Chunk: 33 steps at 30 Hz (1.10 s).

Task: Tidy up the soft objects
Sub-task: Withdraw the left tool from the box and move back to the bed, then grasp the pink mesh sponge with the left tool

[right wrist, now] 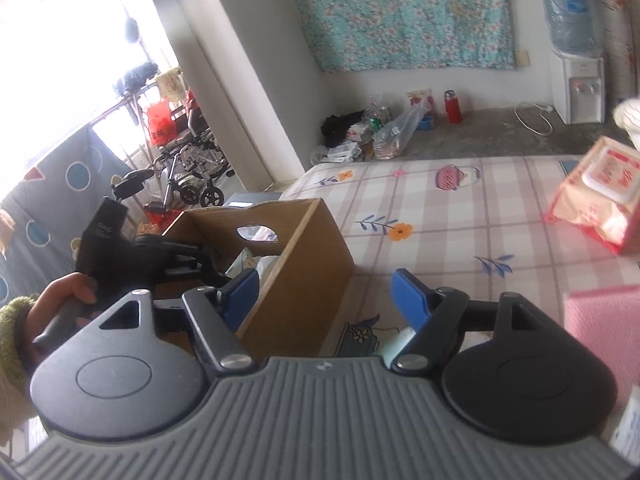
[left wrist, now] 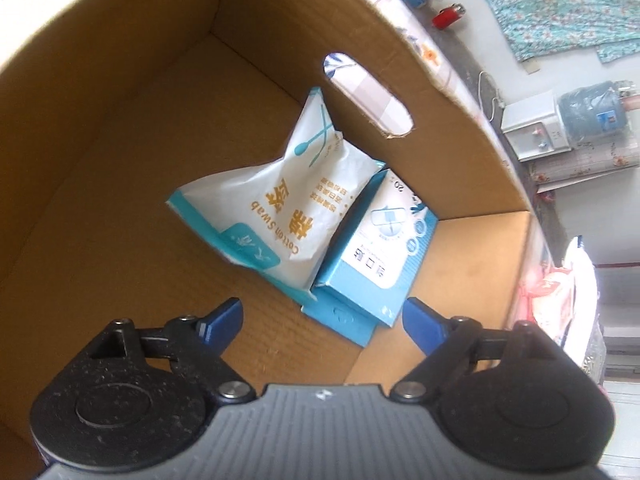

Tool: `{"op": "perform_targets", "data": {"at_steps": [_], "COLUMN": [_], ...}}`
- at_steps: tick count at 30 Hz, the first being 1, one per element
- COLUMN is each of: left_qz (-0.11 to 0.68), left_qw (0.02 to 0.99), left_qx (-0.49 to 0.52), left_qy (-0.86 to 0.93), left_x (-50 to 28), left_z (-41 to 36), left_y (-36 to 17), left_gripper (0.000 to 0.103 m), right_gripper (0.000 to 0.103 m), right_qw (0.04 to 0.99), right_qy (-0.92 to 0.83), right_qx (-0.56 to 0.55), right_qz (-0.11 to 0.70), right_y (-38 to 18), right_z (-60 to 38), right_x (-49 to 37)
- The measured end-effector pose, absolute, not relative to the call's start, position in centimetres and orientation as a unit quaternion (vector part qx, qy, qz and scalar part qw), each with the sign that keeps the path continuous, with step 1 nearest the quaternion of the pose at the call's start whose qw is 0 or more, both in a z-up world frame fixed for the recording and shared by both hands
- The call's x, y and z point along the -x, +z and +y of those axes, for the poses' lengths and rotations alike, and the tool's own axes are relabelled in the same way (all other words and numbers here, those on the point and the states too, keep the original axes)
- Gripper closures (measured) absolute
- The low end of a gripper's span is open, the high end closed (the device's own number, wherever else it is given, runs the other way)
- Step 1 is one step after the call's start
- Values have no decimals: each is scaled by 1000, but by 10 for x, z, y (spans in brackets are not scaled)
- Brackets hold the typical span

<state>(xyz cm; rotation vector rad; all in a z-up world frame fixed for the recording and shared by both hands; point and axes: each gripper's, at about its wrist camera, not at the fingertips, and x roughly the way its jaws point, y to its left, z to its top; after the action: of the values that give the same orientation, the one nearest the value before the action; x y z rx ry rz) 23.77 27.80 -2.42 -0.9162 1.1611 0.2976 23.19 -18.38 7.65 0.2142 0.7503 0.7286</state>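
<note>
A cardboard box (left wrist: 120,160) stands on the bed, and the left wrist view looks down into it. Inside lie a white and teal cotton swab bag (left wrist: 280,204) and, partly under it, a blue and white carton (left wrist: 380,256) on top of another blue pack (left wrist: 340,320). My left gripper (left wrist: 322,320) hovers open above them with nothing between its blue pads. In the right wrist view my right gripper (right wrist: 324,296) is open and empty over the bed, just right of the box (right wrist: 296,280). A hand (right wrist: 60,300) holds the left gripper over the box.
On the checked bedsheet (right wrist: 460,208) lie a red and white wipes pack (right wrist: 600,192) at the right and a pink pad (right wrist: 604,340) near my right gripper. Beyond the bed are a water dispenser (right wrist: 576,80), a red flask (right wrist: 452,106), bags and a wheelchair (right wrist: 192,168).
</note>
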Motion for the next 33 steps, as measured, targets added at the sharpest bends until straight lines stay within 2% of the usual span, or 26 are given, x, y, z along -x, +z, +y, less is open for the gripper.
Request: {"op": "perform_targets", "data": {"at_steps": [10,15,18,24,25,27,29,31,33], "left_qz": [427,395,402,463,479,505,535,557,573], "left_qw": [819,864,880,876,869,854,835,819,805], "left_qx": [354,294,246,124,108,87,53,24,9], "left_qy": [144,104,57,-57,-65,-89,-120,-137,-150], "left_x": [-201,-215,-237,-289,-300,-315,-332,-341,-344], "left_z": [244,189,139,31,16,-10,-31,-48,-61], "left_y": [61,88,91,62,53,36,16,2,-11], "left_gripper": [13,13,13,14,19,22,28,34,34], "right_gripper": [27,27,27,40,44,50,61,66,66], "right_qw": [889,907,913,895,890,882,872,863,859], "right_qy": [278,215,176,150,149,152,159,167,164], "right_qx": [-121,-135,-147,-229,-239,-250,-255,-256,-249], "right_qz": [342,335,336,353,358,370,385,401,417], "right_y": [78,66,54,29,26,18,10,2,-7], "right_z": [-251,-307,-342,-401,-406,-412,-414,-411,-408], "right_x": [-203,-202,-208,-237,-244,-260,-275,-292,-304]}}
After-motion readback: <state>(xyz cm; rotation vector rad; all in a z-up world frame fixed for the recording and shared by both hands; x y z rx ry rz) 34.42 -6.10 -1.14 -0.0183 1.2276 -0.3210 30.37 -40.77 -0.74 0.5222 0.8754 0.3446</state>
